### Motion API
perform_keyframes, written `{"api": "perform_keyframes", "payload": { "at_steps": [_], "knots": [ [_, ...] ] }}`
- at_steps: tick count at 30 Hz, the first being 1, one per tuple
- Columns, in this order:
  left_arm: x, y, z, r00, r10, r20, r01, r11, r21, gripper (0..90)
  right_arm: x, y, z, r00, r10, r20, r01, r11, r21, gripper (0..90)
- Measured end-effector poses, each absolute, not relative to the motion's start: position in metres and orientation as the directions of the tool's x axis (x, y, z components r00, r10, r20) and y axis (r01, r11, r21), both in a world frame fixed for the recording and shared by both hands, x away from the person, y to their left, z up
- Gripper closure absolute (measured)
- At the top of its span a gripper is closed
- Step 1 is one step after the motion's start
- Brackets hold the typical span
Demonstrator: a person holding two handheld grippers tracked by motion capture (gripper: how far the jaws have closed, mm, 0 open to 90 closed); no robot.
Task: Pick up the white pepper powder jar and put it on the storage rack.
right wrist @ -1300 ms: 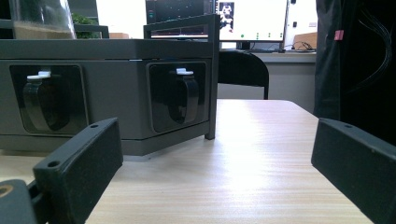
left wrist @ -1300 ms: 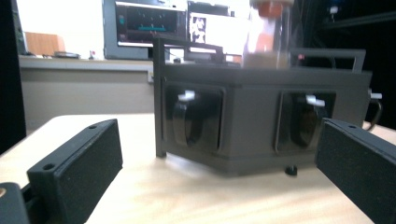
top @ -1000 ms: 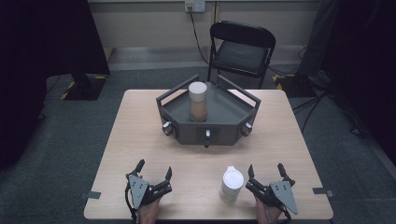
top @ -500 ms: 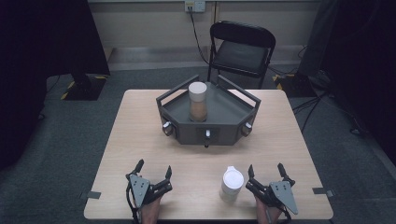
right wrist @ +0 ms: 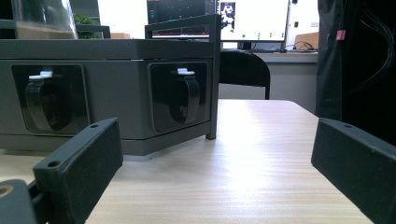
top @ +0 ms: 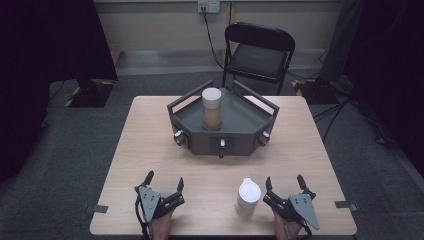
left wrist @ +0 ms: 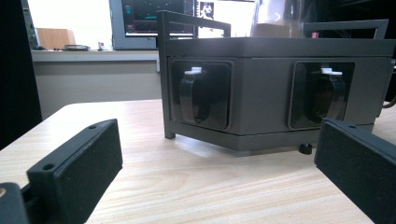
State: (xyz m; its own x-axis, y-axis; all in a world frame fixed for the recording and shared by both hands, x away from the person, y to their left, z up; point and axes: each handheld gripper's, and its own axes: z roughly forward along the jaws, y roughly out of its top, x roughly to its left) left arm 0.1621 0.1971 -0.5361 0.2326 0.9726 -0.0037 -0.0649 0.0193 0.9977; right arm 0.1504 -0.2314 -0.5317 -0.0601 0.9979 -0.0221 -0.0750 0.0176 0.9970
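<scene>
A dark grey angular stand (top: 200, 142) with three front knobs sits mid-table; a clear jar (top: 211, 109) with a white lid and brown contents stands upright on its deck. A second white-lidded container (top: 248, 197) stands on the wood near the front edge, just left of my right gripper (top: 283, 181), which is open and empty. My left gripper (top: 164, 179) rests open at the front left, nothing between its jaws. In the left gripper view two knobs (left wrist: 194, 95) of the stand (left wrist: 275, 51) face me; in the right gripper view a knob (right wrist: 183, 98) and the stand's corner post (right wrist: 214, 74) show.
A black folding chair (top: 260, 55) stands behind the table's far edge. Dark curtains hang at both sides. The wooden tabletop (top: 150, 130) has free room left and right of the stand and between the grippers. Tape tabs (top: 99, 208) mark the front corners.
</scene>
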Motion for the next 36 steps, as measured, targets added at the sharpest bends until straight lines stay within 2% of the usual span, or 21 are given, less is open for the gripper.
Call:
{"api": "perform_keyframes", "payload": {
  "at_steps": [20,36],
  "knots": [
    [0.162,0.197,-0.536,0.232,0.973,-0.004,-0.065,0.019,0.998,0.7,0.151,-0.237,-0.522,-0.094,0.995,-0.024,-0.048,0.020,0.999,0.8],
    [0.162,0.197,-0.536,0.229,0.973,-0.005,-0.065,0.020,0.998,1.2,0.137,-0.233,-0.508,-0.105,0.994,-0.014,-0.116,0.002,0.993,0.8]
  ]
}}
